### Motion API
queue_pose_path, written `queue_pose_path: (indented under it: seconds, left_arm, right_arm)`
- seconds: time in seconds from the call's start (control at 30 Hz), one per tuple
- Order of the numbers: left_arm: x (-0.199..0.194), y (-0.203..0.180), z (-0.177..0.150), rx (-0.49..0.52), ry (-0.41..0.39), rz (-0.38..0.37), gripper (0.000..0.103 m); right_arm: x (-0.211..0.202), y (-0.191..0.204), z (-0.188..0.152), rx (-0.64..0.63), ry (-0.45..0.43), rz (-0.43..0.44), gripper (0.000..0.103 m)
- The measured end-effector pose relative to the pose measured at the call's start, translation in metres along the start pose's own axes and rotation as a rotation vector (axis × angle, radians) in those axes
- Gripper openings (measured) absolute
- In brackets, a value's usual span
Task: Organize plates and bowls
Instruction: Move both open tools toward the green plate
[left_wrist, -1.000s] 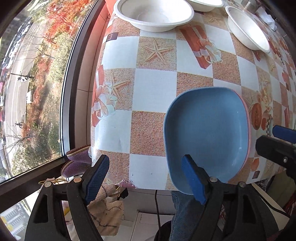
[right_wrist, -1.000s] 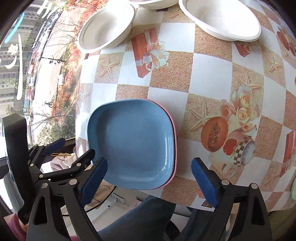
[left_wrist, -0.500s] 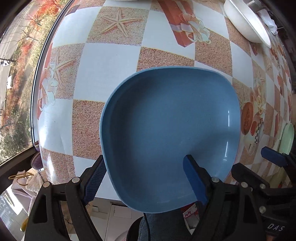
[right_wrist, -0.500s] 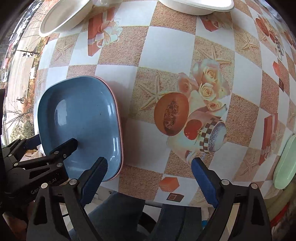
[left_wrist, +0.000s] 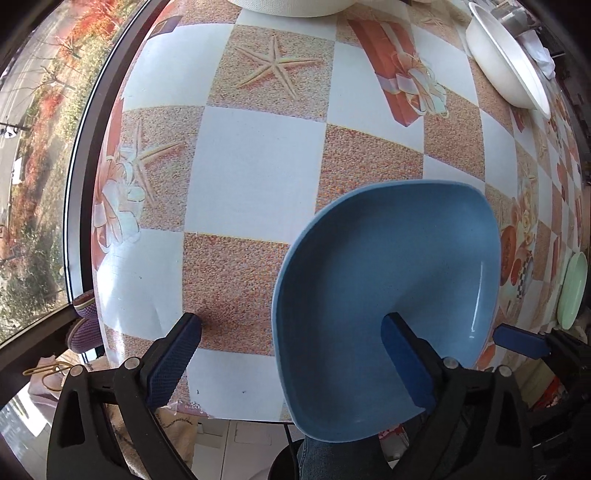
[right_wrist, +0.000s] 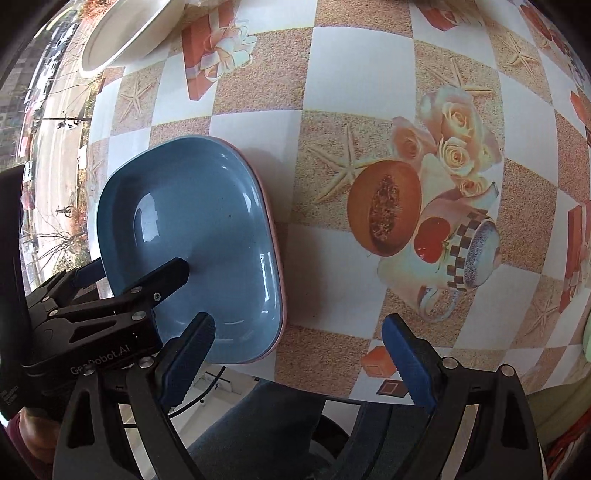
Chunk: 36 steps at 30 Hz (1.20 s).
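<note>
Right now the blue plate (left_wrist: 388, 295) sits at the lower right of the left wrist view, nested on a pink plate (right_wrist: 275, 236) whose rim shows only as a thin edge in the right wrist view. Both lie at the near edge of the worktop (left_wrist: 258, 162), and in both views the stack seems to reach past that edge, with a denim-clad leg (right_wrist: 258, 424) below.

The left hand-held gripper (left_wrist: 291, 332) has its jaws opening; one finger hangs over the plate's inside, the other over bare worktop outside the rim, so the rim lies between them but neither pad presses on it. The right hand-held gripper (right_wrist: 299, 332) stands with its fingers wide apart and nothing between them, at the lower middle of its view beside the stack.

The main risk, as I judge it, is the overhang. A downward push on the near rim while closing could tip the stack off the worktop onto the person's lap or the floor. Closing on the blue rim alone might also drag the pink plate along, or leave it sliding, since the two nest closely. A shallow bite on a glossy, sloped wall could slip once the plate is lifted.

The two tools are close together at the lower left of the right wrist view, so they could knock each other. White bowls (left_wrist: 506, 59) at the upper right and a pale green plate (left_wrist: 572, 291) at the right edge stand well apart.
</note>
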<state>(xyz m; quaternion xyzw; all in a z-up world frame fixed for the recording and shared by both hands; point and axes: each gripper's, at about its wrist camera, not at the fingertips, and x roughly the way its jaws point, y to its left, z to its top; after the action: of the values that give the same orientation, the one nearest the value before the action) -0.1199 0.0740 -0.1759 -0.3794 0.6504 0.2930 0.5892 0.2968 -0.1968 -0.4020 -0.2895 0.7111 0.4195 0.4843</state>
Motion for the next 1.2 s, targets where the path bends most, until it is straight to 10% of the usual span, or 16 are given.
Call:
queue_pose_path:
  seconds: [0.43, 0.77, 1.2]
  left_arm:
    - [-0.020, 0.014, 0.025, 0.101, -0.090, 0.151, 0.101]
    - [-0.050, -0.010, -0.003, 0.147, -0.153, 0.125, 0.101]
    - [-0.048, -0.240, -0.028, 0.519, -0.069, 0.001, 0.101]
  right_arm:
    - [0.017, 0.029, 0.014, 0.029, -0.007, 0.193, 0.093]
    - [-0.013, -0.028, -0.006, 0.018, -0.132, -0.024, 0.093]
    - [-0.078, -0.199, -0.040, 0.360, -0.273, -0.147, 0.093]
